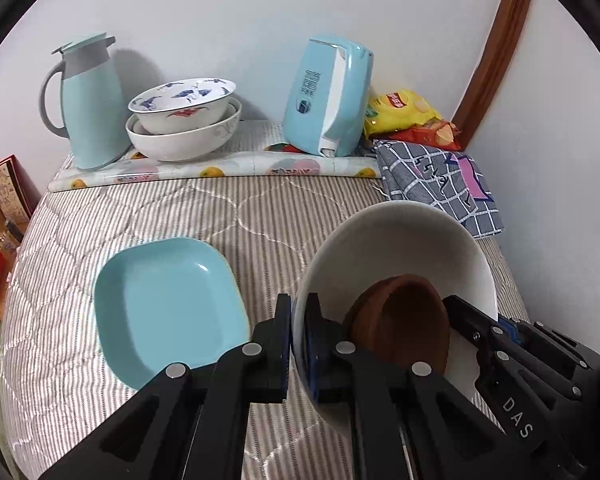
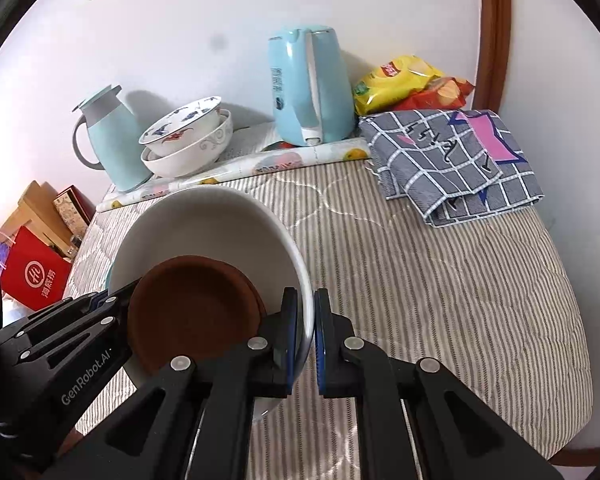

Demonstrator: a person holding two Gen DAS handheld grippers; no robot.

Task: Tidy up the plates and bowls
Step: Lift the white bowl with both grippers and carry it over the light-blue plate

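White bowl (image 1: 400, 248) with brown dishes (image 1: 400, 320) inside was pinched at opposite rims by left gripper (image 1: 298, 344) and right gripper (image 2: 306, 340), off the quilt. Left of them, teal plate (image 1: 168, 308) unsorted; stacked bowls (image 1: 184, 120) far ahead looked done.

three white bowls (image 1: 400, 240), two brown dishes (image 1: 404, 320), one blue plate (image 1: 164, 300)

Both views are bright and evenly lit with soft indoor light. The thermos jug (image 1: 88, 104) and the electric kettle (image 2: 308, 88) throw soft grey shadows on the white wall (image 1: 240, 8) behind them. Small glints sit on the square blue plate (image 1: 168, 312). Fisheye bending curves the edges into black corners; focus is sharp throughout.
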